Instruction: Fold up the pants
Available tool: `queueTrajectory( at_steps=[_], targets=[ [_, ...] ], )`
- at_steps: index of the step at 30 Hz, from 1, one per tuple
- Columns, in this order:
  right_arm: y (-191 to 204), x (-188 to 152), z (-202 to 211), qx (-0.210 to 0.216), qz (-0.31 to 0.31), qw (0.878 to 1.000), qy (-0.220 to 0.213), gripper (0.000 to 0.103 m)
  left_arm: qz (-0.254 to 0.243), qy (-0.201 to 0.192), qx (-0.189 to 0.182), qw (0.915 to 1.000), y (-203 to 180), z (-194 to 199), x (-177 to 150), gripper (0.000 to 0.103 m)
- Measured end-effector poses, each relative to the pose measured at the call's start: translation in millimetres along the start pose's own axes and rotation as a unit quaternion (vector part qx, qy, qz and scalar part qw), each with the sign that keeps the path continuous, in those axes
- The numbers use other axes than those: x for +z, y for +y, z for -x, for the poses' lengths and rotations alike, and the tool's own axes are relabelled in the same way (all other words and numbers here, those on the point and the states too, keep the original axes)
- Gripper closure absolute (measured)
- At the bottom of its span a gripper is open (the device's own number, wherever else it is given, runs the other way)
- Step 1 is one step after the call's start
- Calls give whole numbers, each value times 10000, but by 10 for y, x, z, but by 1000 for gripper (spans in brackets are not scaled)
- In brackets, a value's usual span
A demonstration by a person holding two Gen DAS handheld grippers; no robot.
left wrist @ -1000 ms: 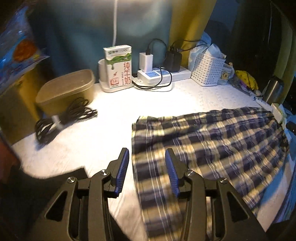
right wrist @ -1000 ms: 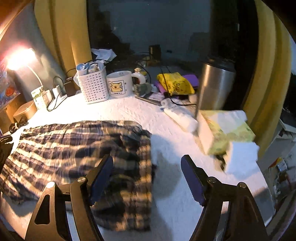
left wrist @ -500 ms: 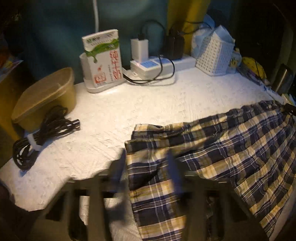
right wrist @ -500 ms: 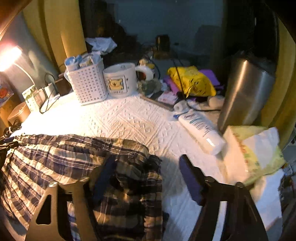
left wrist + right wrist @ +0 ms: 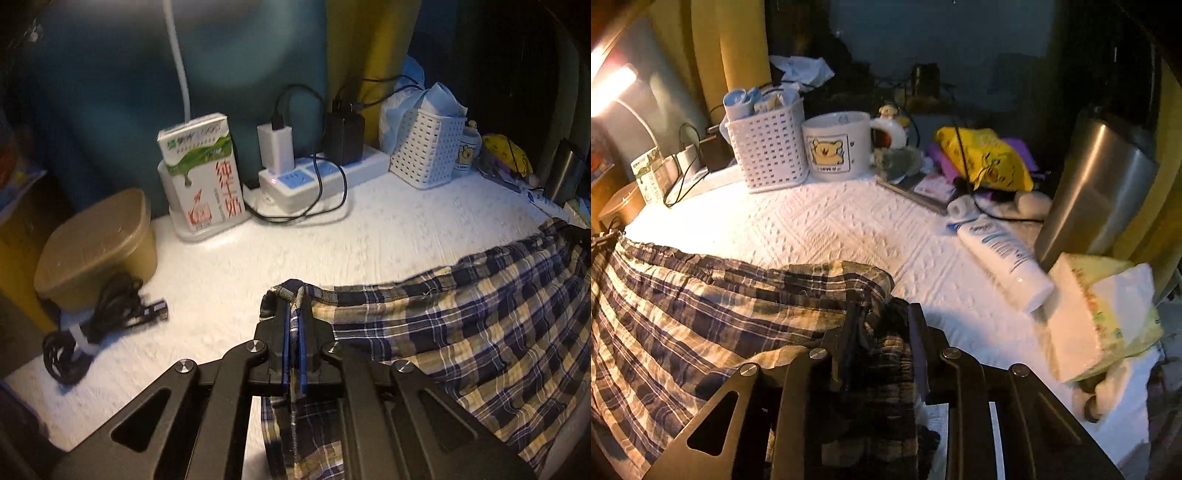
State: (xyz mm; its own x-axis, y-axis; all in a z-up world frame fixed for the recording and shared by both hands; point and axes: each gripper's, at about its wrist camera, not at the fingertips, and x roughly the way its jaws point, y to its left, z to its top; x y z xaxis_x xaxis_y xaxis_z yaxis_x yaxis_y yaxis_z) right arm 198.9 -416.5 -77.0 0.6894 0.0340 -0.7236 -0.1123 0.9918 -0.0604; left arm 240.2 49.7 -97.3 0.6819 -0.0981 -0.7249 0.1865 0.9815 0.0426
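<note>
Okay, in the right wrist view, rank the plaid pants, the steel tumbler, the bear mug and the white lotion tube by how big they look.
1. plaid pants
2. steel tumbler
3. bear mug and white lotion tube: they look alike, and the tube lies nearer the camera, so no ranking.

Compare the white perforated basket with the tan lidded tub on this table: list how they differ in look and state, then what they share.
1. The white perforated basket has holed walls; the tan lidded tub has solid ones.
2. The basket is open-topped and stuffed with items; the tub is closed by its lid.
3. A coiled black cable lies against the tub; a bear mug stands beside the basket.

Both stand upright at the back of the table.
</note>
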Motion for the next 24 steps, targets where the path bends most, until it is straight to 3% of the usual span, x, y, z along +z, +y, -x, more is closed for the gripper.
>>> queueTrajectory(
  at_steps=[5,10,12,14,15,19,24],
  targets=[
    [9,18,-35,-216,47,9998,-4,78,-43,343,32,9994,-47,-273,33,100],
    [9,-28,-51,-316,-31,9995,-14,77,120,437,117,9989,-19,-163,70,96],
    [-10,-21,33,-286,-128,9994,-136,62,70,242,334,9991,-47,30,110,82],
    [-18,-21,156,-377,-191,9986,-315,48,-21,-83,467,9989,-85,271,130,44],
    [-25,-24,220,-351,-231,9984,-390,47,-22,-230,446,9987,-99,376,142,40],
    [43,-78,454,-180,-194,9981,-552,47,10,-612,331,9976,-240,849,125,40],
    [249,-217,672,117,-28,9978,-649,47,-215,-554,-304,9978,-654,1172,-179,40]
  ],
)
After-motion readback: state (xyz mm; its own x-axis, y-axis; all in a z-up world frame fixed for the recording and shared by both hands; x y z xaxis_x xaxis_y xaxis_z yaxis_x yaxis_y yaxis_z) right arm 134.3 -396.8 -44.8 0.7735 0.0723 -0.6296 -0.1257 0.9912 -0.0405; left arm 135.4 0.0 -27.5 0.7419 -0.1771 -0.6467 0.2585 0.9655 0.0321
